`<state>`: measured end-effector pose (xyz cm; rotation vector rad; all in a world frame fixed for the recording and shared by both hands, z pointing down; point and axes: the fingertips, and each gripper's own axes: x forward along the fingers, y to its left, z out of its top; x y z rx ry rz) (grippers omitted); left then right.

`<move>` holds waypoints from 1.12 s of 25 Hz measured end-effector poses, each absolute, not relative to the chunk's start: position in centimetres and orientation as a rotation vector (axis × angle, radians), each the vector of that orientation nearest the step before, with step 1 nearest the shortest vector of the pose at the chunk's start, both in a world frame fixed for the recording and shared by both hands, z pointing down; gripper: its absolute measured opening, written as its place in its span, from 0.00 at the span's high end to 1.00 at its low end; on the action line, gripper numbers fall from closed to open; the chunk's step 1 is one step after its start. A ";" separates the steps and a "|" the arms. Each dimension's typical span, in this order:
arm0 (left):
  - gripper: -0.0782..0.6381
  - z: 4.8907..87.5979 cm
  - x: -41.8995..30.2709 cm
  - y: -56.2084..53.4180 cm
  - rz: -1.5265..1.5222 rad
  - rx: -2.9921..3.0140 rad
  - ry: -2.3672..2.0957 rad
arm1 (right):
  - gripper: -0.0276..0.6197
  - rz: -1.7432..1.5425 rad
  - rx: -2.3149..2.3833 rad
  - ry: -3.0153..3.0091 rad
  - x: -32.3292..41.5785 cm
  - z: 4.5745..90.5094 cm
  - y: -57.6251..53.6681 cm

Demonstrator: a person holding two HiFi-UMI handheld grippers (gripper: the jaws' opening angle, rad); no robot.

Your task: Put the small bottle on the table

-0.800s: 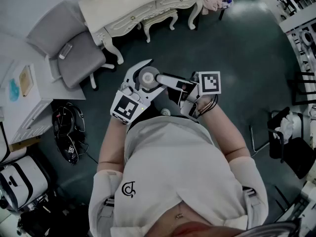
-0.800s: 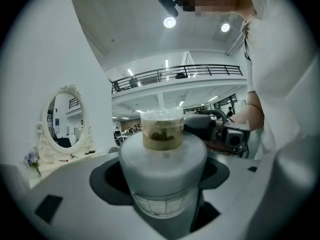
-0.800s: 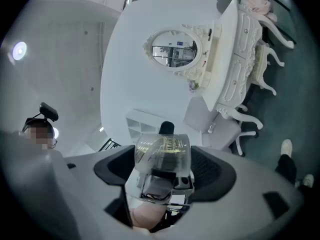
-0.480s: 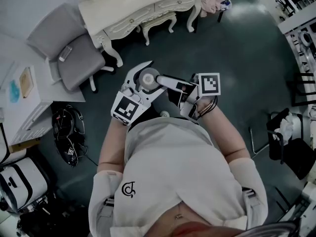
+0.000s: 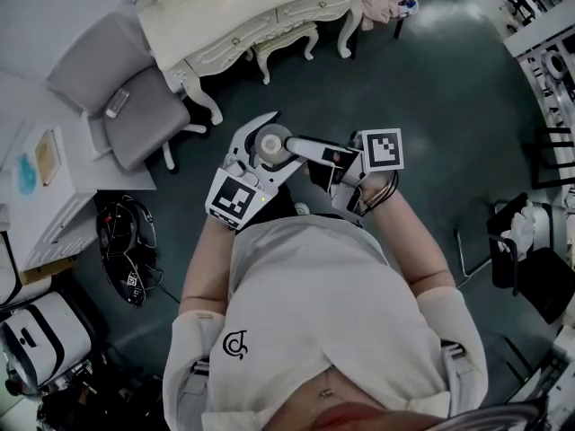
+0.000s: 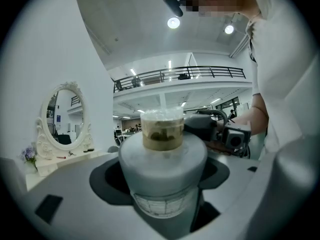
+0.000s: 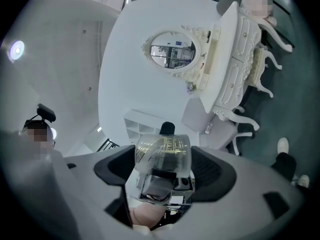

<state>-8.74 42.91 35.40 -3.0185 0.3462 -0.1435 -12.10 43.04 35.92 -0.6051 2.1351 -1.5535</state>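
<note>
Bottle (image 5: 269, 140), small and pale with a clear cap (image 7: 164, 151), held in the air well apart from the bench (image 5: 243, 16), on the side of the bench where the person stands and above the dark floor (image 5: 431, 88). The bench is white and ornate, with curved legs and drawers. The left gripper (image 6: 162, 169) holds the bottle by its body, its fingers (image 6: 107, 176) spread wide and pressed on either side of the round body, cap end pointing away from the gripper. The right gripper (image 7: 164, 165) faces the bottle from the other side; its fingers (image 7: 216, 174) also stand wide, one on each side of the cap. Both grippers sit close together in front of the person's chest, each showing its cube of square markers (image 5: 382, 149) from above. On the bench stands an oval mirror (image 6: 62, 114) in a carved white frame. A padded stool (image 5: 287, 39) is tucked against the bench's front edge, on the bottle's side. A grey chair (image 5: 135, 106) stands just beside the end of the bench. The person wears a white shirt (image 5: 323, 312).
</note>
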 end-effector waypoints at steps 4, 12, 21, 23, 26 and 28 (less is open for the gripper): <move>0.40 36.0 -8.4 41.5 -0.156 -3.033 0.336 | 0.42 -1.573 -0.611 2.103 -11.8 36.4 41.6; 0.40 37.5 -7.6 33.4 -0.178 -3.065 0.304 | 0.42 -1.602 -0.642 2.076 -10.9 38.0 33.5; 0.40 37.1 -5.9 18.4 -0.175 -3.061 0.220 | 0.42 -1.570 -0.685 2.059 -9.4 37.6 18.2; 0.40 36.8 -5.7 14.9 -0.176 -3.055 0.205 | 0.42 -1.562 -0.692 2.053 -9.1 37.2 14.7; 0.40 36.2 -5.5 10.2 -0.182 -3.050 0.178 | 0.42 -1.554 -0.698 2.050 -9.0 36.7 9.9; 0.40 35.9 -5.4 7.4 -0.188 -3.047 0.164 | 0.42 -1.558 -0.696 2.051 -8.9 36.5 7.1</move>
